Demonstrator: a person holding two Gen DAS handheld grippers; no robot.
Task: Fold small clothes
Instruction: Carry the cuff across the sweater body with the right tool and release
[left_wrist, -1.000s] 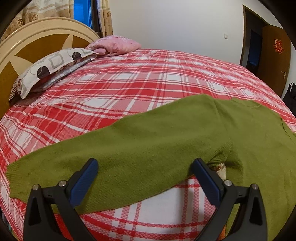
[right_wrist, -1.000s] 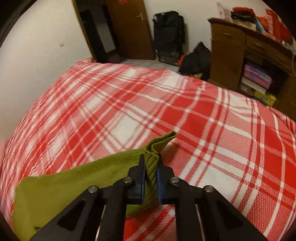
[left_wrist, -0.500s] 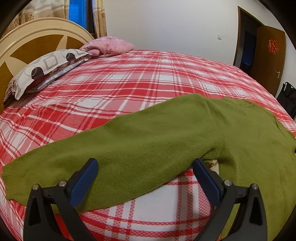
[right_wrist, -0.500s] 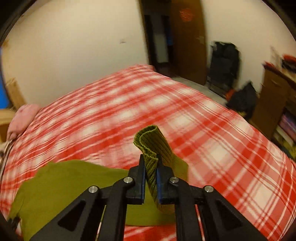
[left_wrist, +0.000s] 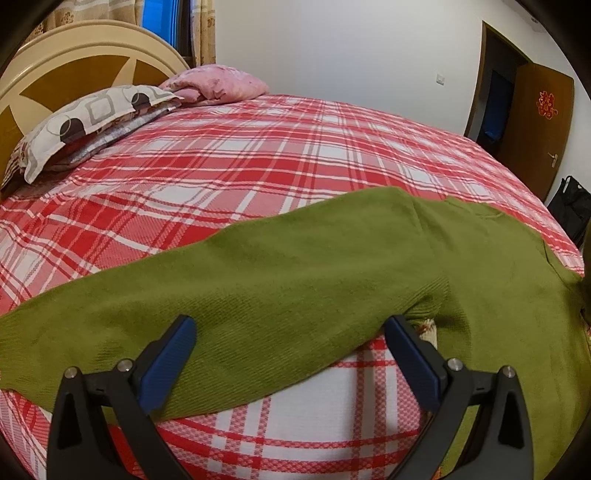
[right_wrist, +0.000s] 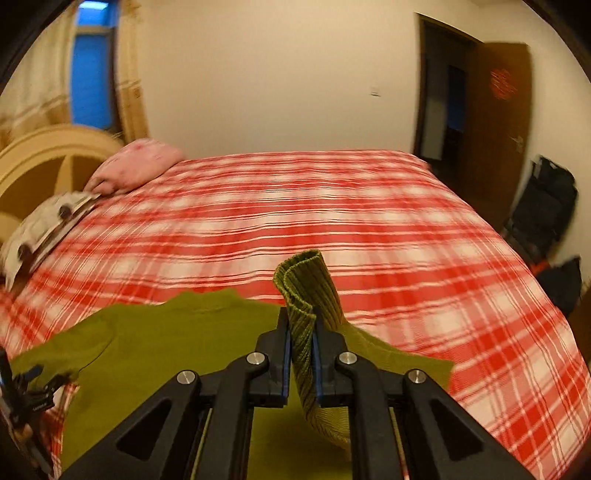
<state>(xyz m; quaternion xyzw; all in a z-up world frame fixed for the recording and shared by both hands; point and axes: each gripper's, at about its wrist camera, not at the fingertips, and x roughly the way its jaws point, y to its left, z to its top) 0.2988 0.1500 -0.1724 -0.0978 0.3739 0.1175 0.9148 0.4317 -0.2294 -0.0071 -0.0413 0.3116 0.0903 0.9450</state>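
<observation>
Sweater: the green sweater (left_wrist: 303, 280) lies flat on the red plaid bedspread (left_wrist: 258, 155), across the lower half of the left wrist frame.
Long axis: one sleeve (left_wrist: 122, 325) stretches from frame centre down to the lower left edge; the body fills the lower right.
Cuff: in the right wrist view the ribbed cuff (right_wrist: 308, 291) of the other sleeve stands up above the bed at centre frame, its tip curling over.
Right gripper: the right gripper (right_wrist: 301, 354) has its jaws pressed together on that cuff.
Left gripper: the left gripper (left_wrist: 291, 354) hangs over the flat sleeve with jaws spread wide, nothing between them.
Around: a patterned pillow (left_wrist: 88, 122) and a pink pillow (left_wrist: 218, 83) sit upper left against the headboard (left_wrist: 74, 62); a brown door (left_wrist: 539, 122) stands upper right, a black bag (right_wrist: 543, 210) at the right edge.
Hard to see: the right wrist view is motion-blurred; the sleeve's end is cut off at the left edge of the left wrist frame, and the sweater's hem runs out of frame below.
</observation>
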